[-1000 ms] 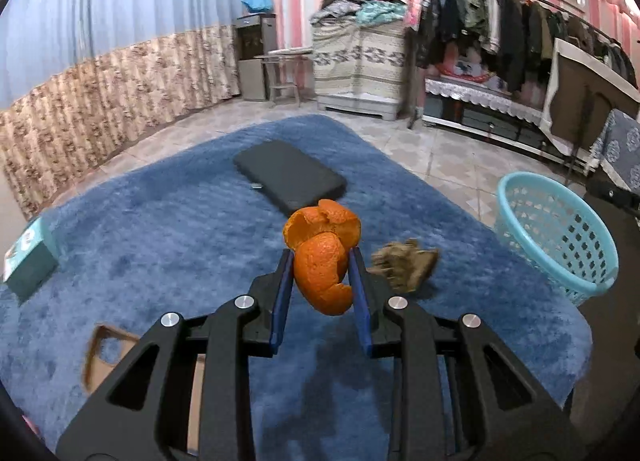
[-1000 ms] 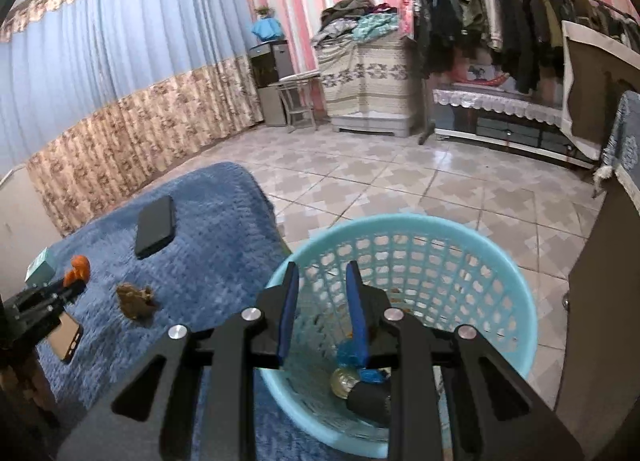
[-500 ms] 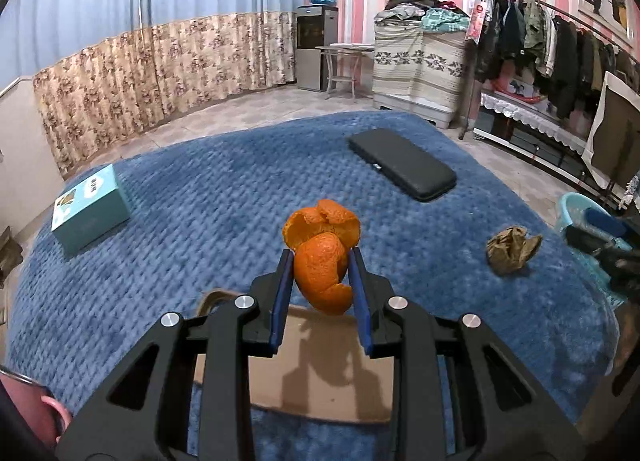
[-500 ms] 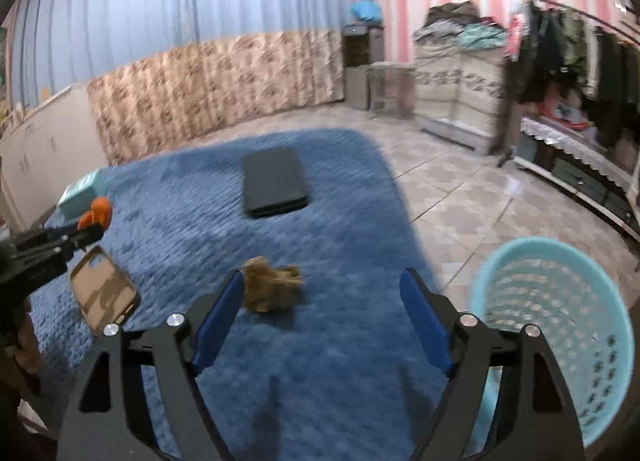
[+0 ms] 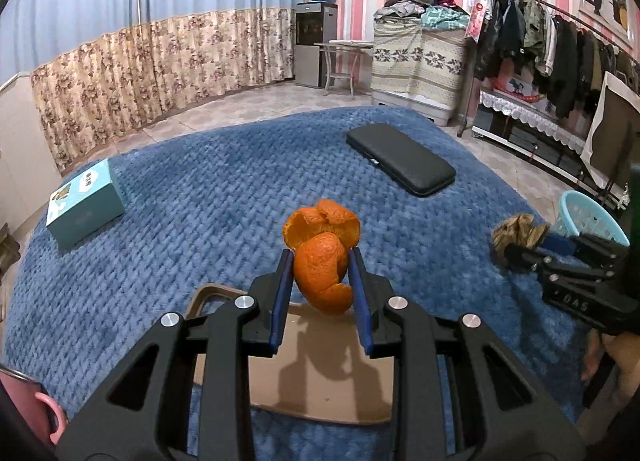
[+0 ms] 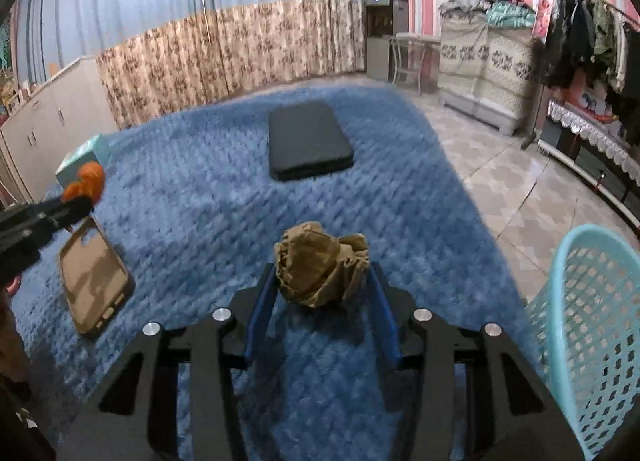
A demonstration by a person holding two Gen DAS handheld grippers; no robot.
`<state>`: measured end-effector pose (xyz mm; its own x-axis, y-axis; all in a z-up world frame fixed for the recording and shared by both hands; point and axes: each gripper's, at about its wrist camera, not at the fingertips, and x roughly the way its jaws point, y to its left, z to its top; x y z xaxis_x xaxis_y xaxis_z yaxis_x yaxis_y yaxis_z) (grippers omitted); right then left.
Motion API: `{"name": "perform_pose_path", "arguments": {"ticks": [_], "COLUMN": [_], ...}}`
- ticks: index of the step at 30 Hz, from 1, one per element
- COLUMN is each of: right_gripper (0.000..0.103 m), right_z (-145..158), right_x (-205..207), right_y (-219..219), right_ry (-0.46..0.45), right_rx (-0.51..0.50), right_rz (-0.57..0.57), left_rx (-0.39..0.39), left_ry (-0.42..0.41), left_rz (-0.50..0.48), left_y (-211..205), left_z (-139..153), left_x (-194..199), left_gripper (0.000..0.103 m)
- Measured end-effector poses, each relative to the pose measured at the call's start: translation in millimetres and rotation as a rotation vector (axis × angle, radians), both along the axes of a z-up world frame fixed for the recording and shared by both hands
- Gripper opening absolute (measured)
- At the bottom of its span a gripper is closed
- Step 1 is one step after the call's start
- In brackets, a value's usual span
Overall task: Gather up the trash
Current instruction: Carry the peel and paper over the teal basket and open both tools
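Observation:
My left gripper (image 5: 320, 261) is shut on an orange peel (image 5: 322, 251) and holds it above the blue blanket (image 5: 200, 221). It shows at the left of the right wrist view (image 6: 86, 191). My right gripper (image 6: 322, 281) has its blue pads on both sides of a crumpled brown paper ball (image 6: 320, 269) that rests on the blanket; it looks closed on it. The ball and right gripper also show at the right of the left wrist view (image 5: 516, 231). A light blue plastic basket (image 6: 592, 341) stands on the floor at the right.
A black flat case (image 5: 400, 163) lies on the far blanket. A teal box (image 5: 84, 201) sits at the left. A brown phone case (image 6: 94, 277) lies under the left gripper. A pink mug (image 5: 36, 409) is at the lower left. Tiled floor and a clothes rack (image 5: 560, 41) lie beyond.
My right gripper has left the basket, opened wide, come down over the brown paper ball and narrowed around it. My left gripper has swung left and kept the orange peel.

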<state>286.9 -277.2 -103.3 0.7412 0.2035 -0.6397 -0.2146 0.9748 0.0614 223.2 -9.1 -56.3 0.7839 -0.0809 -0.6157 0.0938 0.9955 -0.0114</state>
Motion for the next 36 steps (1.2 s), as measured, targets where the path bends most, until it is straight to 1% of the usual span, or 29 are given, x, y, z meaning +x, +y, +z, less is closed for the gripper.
{"name": "perform_pose_path", "arguments": {"ticks": [3,7,9,13,17,20,24,26,28,32,36], "right_gripper": [0.045,0.045,0.045,0.045,0.045,0.045,0.046,0.046,0.045,0.045,0.045], "right_z": [17,41,50,67,84,82,66,60,53,46,42], "right_x": [-10,-26,-37,-59,-80,-93,-107,-109,-109,-104,-103], "right_y": [-13,-46,-68,-113,-168,-204,-251,-267,-282,-291,-301], "right_ry": [-0.046,-0.094,-0.108,-0.126,-0.152,-0.135,-0.100,-0.090,-0.073,-0.055,-0.051], "right_rx": [0.001,0.006,0.002,0.011,0.002,-0.021,-0.034,-0.039,-0.035,-0.045,-0.018], "right_rz": [-0.026,-0.097,-0.146,-0.241,-0.352,-0.430,-0.529,-0.557,-0.571,-0.566,-0.563], "left_rx": [0.013,0.016,0.009,0.003,-0.002,-0.014,-0.007,-0.009,-0.010,-0.001,0.022], "left_ry": [-0.004,-0.019,-0.025,-0.045,-0.069,-0.079,-0.101,-0.105,-0.105,-0.102,-0.102], "left_rz": [-0.032,-0.078,-0.103,-0.189,-0.268,-0.325,-0.414,-0.454,-0.493,-0.573,-0.630], "left_y": [-16,-43,-57,-99,-139,-169,-219,-242,-264,-309,-342], "left_z": [4,11,13,19,26,30,31,31,29,20,10], "left_x": [0,1,2,3,3,3,1,-1,-3,-8,-9], "left_gripper": [0.027,0.027,0.027,0.027,0.027,0.027,0.027,0.027,0.027,0.027,0.027]}}
